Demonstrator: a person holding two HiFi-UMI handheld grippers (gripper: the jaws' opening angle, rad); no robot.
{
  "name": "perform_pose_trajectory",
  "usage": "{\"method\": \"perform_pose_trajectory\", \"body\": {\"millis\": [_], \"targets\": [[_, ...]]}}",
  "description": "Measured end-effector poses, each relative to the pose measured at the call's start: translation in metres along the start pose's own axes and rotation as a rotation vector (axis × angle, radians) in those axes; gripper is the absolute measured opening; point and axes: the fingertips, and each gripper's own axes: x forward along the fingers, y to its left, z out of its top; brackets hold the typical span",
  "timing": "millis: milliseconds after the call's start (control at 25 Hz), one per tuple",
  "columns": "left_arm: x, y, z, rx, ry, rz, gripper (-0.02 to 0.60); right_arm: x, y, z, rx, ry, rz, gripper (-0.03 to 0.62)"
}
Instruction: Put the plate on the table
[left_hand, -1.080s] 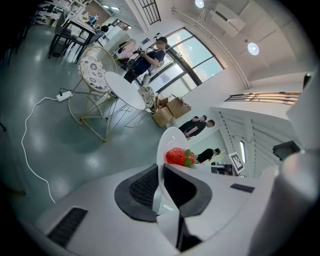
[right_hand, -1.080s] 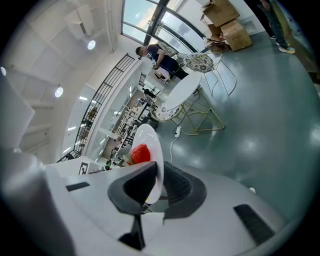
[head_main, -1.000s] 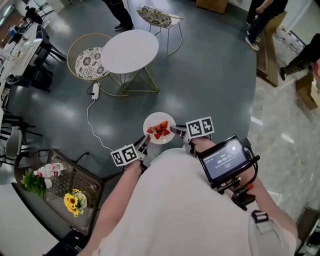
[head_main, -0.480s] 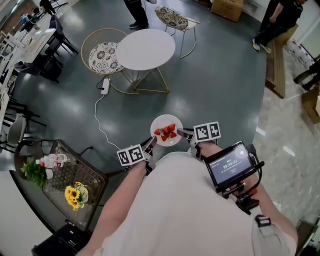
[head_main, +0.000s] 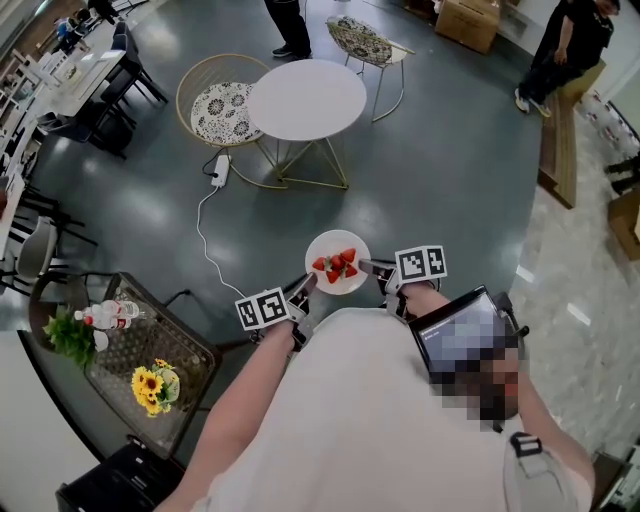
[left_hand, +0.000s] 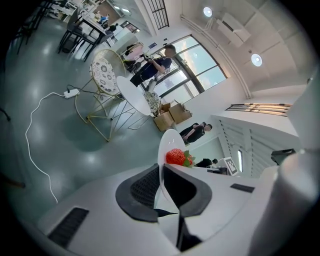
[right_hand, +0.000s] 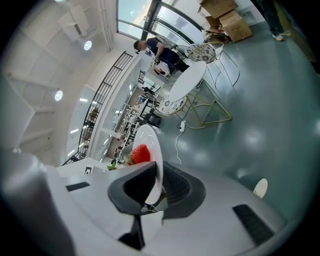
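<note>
Head view: plate (head_main: 338, 240), white and round, carrying strawberries (head_main: 337, 266); it is held in the air over the grey floor (head_main: 450, 170), between the two grippers and well apart from the table (head_main: 307, 98); left gripper (head_main: 304, 287) at the plate's left rim, right gripper (head_main: 371, 267) at its right rim; the table is white and round, with a chair (head_main: 222, 108) just beside it and a second chair (head_main: 362, 40) behind; a white cord (head_main: 200, 235) lies on the floor between table and plate.

Left gripper view: plate (left_hand: 167, 145) seen edge-on, its rim pinched between the two pads; jaws nearly together, clamped on that rim; one strawberry (left_hand: 176, 156) shows above them; table (left_hand: 132, 95) far beyond.

Right gripper view: plate (right_hand: 150, 142) again edge-on; jaws narrowly apart, gripping its rim; one strawberry (right_hand: 141, 153) on the plate's face; table (right_hand: 187, 80) far off.
</note>
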Motion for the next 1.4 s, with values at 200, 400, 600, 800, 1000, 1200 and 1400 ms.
{"method": "perform_pose_trajectory", "body": {"millis": [200,400,600,800,1000,1200,1400], "targets": [[-0.006,0.006,0.008,-0.019,-0.011,-0.026,0.015,0.011,0.003,0.001,0.038,-0.006,0.017,0.028],[-0.006,0.006,0.011,-0.058,-0.026,-0.082,0.015,0.013,0.002,0.001,0.071,-0.015,0.025,0.028],[0.0,0.007,0.011,-0.127,-0.038,-0.124,0.015,0.011,-0.004,0.001,0.151,-0.015,0.052,0.028],[0.007,0.019,0.017,-0.111,-0.034,-0.055,0.015,0.024,-0.013,0.007,0.159,0.019,0.061,0.028],[0.017,0.029,0.037,-0.13,-0.06,-0.013,0.015,0.042,-0.019,0.031,0.127,0.073,0.081,0.028],[0.041,0.034,0.062,-0.15,-0.07,0.036,0.015,0.054,-0.034,0.067,0.115,0.106,0.093,0.028],[0.097,0.02,0.103,-0.162,-0.061,0.091,0.015,0.047,-0.062,0.131,0.141,0.123,0.106,0.028]]}}
